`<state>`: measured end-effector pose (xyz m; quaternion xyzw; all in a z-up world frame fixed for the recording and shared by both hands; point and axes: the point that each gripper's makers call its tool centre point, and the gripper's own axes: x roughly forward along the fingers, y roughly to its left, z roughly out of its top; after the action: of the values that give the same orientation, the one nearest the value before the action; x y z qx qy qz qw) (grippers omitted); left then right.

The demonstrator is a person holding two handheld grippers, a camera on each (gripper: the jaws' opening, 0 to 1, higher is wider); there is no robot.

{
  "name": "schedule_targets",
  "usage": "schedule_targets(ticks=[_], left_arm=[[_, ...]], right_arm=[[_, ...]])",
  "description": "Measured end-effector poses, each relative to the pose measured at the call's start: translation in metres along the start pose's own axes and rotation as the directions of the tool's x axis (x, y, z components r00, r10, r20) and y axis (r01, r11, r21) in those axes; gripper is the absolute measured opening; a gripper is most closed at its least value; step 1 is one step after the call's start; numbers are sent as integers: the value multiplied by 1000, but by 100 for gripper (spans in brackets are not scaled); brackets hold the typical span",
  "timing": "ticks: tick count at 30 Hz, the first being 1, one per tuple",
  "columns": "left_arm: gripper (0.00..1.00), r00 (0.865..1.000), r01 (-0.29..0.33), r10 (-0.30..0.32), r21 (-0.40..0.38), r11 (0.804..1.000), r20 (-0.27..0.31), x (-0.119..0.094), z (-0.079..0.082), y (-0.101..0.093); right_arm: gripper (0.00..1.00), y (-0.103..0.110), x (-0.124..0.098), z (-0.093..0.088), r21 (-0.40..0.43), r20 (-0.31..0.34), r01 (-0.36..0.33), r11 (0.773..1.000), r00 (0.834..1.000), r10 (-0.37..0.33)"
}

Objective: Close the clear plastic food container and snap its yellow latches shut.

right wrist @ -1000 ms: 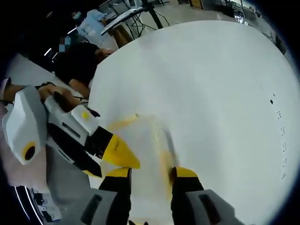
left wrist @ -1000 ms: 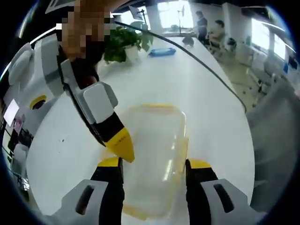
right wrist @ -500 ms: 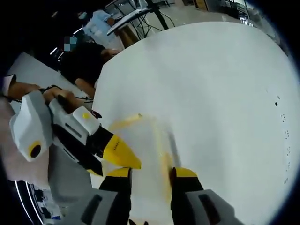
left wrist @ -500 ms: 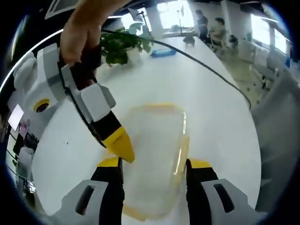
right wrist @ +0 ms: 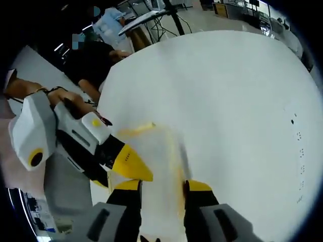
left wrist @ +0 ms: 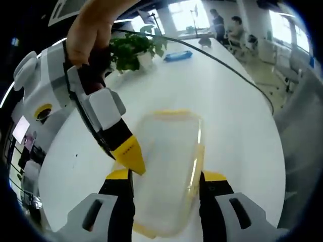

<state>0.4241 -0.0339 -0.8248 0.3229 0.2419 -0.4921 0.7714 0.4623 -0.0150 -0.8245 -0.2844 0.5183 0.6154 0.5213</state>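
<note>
**Item: clear container, lid down, latches under attention**

Little has shifted since the earlier frames: both views have rolled slightly with the hands, and the container and both grippers keep the same arrangement.

- Clear plastic food container (left wrist: 169, 166): lies on the white table (left wrist: 222, 101), directly ahead of the left gripper (left wrist: 165, 184) and between its two yellow-tipped jaws, which stand apart on either side of it. Lid appears seated; whether it is fully down cannot be told.
- Yellow latches: one runs along the container's side by the left gripper's right-hand jaw (left wrist: 194, 169); another shows at the far end (left wrist: 171, 113). Whether either is snapped cannot be told.
- Right gripper (left wrist: 132, 162): enters the left gripper view from the upper left, held by a hand (left wrist: 91, 30), its yellow tip against the container's near-left edge. In the right gripper view its own jaws (right wrist: 160, 187) stand slightly apart over the container (right wrist: 159, 166), with the left gripper (right wrist: 132, 168) coming in from the left.
- Background: potted plant (left wrist: 133, 48) and blue object (left wrist: 177, 55) well beyond, at the table's far edge.

Handling note, as a judgement: steady the body with the straddling jaws, press each latch square toward the wall with the tip, one at a time. A glancing push would likely slide the light container on the smooth table.
</note>
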Motion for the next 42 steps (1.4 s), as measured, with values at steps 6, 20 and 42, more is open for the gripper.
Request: schedule_targets(ticks=[6, 20, 42], left_arm=[[48, 1000, -1, 1, 9, 1000, -13, 0, 2, 0], [51, 999, 46, -46, -9, 999, 9, -4, 7, 1], [58, 996, -6, 25, -214, 977, 89, -24, 10, 8]], right_arm=[[30, 0, -2, 0, -11, 27, 64, 998, 998, -63], [32, -2, -7, 0, 73, 148, 144, 987, 977, -153], [51, -7, -18, -7, 163, 291, 275, 948, 904, -313]])
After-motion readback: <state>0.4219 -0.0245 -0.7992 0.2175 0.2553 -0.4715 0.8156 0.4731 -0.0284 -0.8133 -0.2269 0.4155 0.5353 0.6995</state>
